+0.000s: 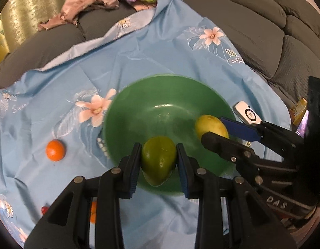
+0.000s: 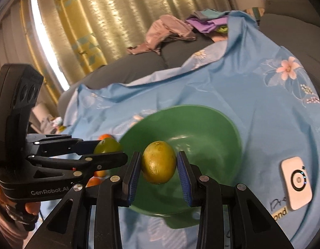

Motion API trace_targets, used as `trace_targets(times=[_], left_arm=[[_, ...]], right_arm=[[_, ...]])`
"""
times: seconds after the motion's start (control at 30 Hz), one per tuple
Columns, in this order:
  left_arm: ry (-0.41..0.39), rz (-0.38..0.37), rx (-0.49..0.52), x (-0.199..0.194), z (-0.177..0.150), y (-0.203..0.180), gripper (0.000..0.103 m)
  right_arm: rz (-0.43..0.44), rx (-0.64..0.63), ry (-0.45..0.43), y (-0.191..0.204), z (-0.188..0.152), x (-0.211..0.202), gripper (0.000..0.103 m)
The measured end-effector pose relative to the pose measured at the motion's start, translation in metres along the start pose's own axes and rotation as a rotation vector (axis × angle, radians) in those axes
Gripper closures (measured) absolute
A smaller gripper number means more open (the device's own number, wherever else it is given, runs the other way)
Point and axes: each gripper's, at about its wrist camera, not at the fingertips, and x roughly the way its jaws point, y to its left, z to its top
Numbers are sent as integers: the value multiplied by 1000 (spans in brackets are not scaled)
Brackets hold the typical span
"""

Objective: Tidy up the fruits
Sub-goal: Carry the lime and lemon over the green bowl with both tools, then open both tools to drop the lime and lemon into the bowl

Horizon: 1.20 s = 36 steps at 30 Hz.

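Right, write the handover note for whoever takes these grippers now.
Left gripper: shut on a green fruit, over the near rim of the green bowl.
Right gripper: shut on a yellow-green fruit, also over the bowl.
Done: both fruits picked up; nothing lies in the bowl yet.
Left: release both into the bowl, then fetch the orange on the blue cloth, and the other orange fruit partly hidden near the left gripper.

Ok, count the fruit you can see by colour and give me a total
Green fruit: 1, held in the left tongs
Yellow fruit: 1, held in the right tongs
Orange fruit: 2, one whole, one partly hidden
Total: 4
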Motion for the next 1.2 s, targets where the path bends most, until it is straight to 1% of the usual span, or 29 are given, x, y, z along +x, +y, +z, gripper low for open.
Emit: trace_targets(times=[0.13, 0.4, 0.47, 0.53, 0.57, 0.63, 0.77, 0.83, 0.87, 0.97, 1.03, 1.13, 1.2], left_arm=[[31, -31, -34, 19, 3, -3, 70], [78, -3, -52, 39, 0, -2, 70], [83, -3, -57, 40, -1, 0, 66], [80, 11, -63, 39, -2, 3, 53], [78, 12, -71, 38, -1, 5, 50], [75, 12, -83, 36, -2, 7, 39], [49, 24, -83, 23, -6, 8, 33], [35, 44, -80, 14, -9, 9, 25], [26, 60, -82, 7, -13, 11, 22], [-9, 78, -114, -13, -25, 22, 19], [-19, 107, -144, -25, -36, 33, 17], [-7, 176, -192, -40, -58, 52, 17], [6, 205, -225, -47, -73, 63, 17]], right_arm=[[-35, 1, 18, -8, -2, 4, 66], [-99, -20, 63, -9, -8, 12, 66], [-109, -17, 74, -9, -8, 14, 66], [-117, -15, 68, -9, -8, 13, 66], [-125, -15, 64, -9, -8, 11, 65], [-133, -11, 57, -10, -7, 8, 65], [-140, -3, 39, -9, -6, 2, 63], [-136, -2, 35, -8, -7, -1, 63], [-133, -2, 34, -6, -7, -2, 63], [-122, -21, 18, -1, -8, -10, 63], [-116, -29, 8, 2, -7, -14, 63], [-92, -26, 0, 8, -7, -19, 63], [-81, -32, 3, 13, -9, -20, 63]])
